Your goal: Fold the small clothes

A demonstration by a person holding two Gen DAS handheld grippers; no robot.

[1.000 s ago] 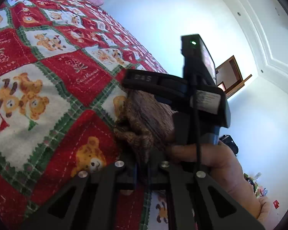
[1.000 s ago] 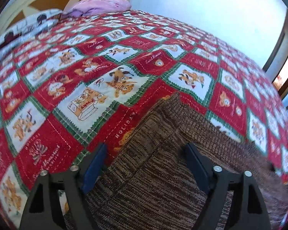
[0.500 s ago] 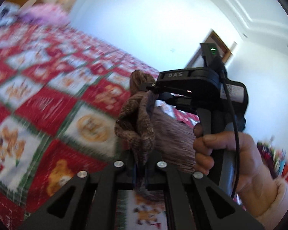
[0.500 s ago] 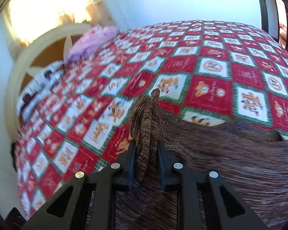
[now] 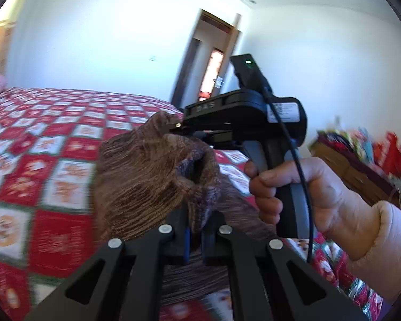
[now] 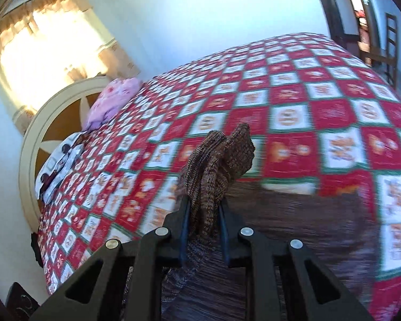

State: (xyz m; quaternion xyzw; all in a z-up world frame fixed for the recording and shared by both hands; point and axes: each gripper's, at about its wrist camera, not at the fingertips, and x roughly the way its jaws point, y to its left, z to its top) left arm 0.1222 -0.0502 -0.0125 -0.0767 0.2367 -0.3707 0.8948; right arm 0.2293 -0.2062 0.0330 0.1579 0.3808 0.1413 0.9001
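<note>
One bed (image 6: pixel 294 85) fills both views, covered by a red, white and green teddy-bear quilt (image 5: pixel 53 160), with a single pink pillow (image 6: pixel 112 99) by the round headboard (image 6: pixel 53 123). The task's thing, one brown knit garment (image 6: pixel 294 214), hangs partly lifted above the quilt, its lower part trailing on the bed. There are two grippers: the left gripper (image 5: pixel 193 224) has its fingers clenched on a bunched edge of the knit, and the right gripper (image 6: pixel 204 208) grasps another bunch, seen in the left view in the person's right hand (image 5: pixel 294 192) with the fabric at its tip. The two holds sit close together, so the risk appears to be that the cloth stays wadded rather than spreading flat, giving a crooked fold; thick loose knit could also slip from one pair of fingers if the grippers pull apart sharply, dropping that corner. Both views are motion-blurred, so the garment's exact outline cannot be told.
</note>
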